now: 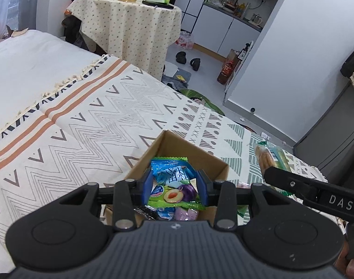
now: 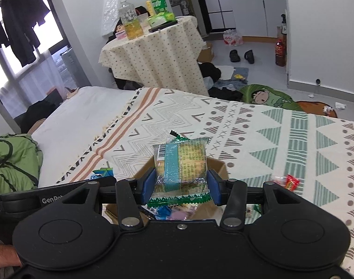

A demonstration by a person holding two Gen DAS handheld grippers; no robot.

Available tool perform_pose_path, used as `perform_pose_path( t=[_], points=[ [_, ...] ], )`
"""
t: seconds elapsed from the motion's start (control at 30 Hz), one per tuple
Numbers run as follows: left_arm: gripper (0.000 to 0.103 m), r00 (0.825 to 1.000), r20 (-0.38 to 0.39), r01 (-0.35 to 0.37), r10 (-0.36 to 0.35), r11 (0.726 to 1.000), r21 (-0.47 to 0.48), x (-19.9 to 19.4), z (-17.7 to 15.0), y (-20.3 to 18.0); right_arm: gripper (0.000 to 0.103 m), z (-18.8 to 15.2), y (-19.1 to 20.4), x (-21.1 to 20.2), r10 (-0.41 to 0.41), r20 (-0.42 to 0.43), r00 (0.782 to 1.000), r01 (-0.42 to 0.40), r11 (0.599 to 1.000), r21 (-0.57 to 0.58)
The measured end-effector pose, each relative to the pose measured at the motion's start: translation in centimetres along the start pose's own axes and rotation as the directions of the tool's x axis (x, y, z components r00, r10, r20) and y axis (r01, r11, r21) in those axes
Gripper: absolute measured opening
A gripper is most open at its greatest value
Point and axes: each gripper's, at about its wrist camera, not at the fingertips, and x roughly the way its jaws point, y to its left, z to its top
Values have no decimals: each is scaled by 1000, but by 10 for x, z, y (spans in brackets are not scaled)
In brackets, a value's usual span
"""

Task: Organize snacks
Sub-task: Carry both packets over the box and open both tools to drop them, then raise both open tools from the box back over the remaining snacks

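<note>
Both tools carry snacks over the cardboard box: the left tool pinches a plum candy packet, and the right tool pinches a cake packet. Next, each should open and drop its snack inside.

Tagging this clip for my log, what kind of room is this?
Probably a small studio flat: a bed with a patterned blanket, a kitchen counter behind, and a clothed round table.
</note>
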Motion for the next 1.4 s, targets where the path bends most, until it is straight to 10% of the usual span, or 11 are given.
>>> perform_pose_path(
  t=[0.53,0.83,1.4],
  points=[
    [42,990,-125,-77,69,995,-56,40,-8,28,47,-2,4,44,53,-89,995,-52,998,20],
    [66,986,-118,-123,114,989,-77,32,-3,38,48,-11,19,54,156,-171,973,-152,988,35],
    [81,991,-96,-104,98,993,-58,8,-18,16,77,-30,-10,6,65,-150,987,-59,997,43]
  ],
)
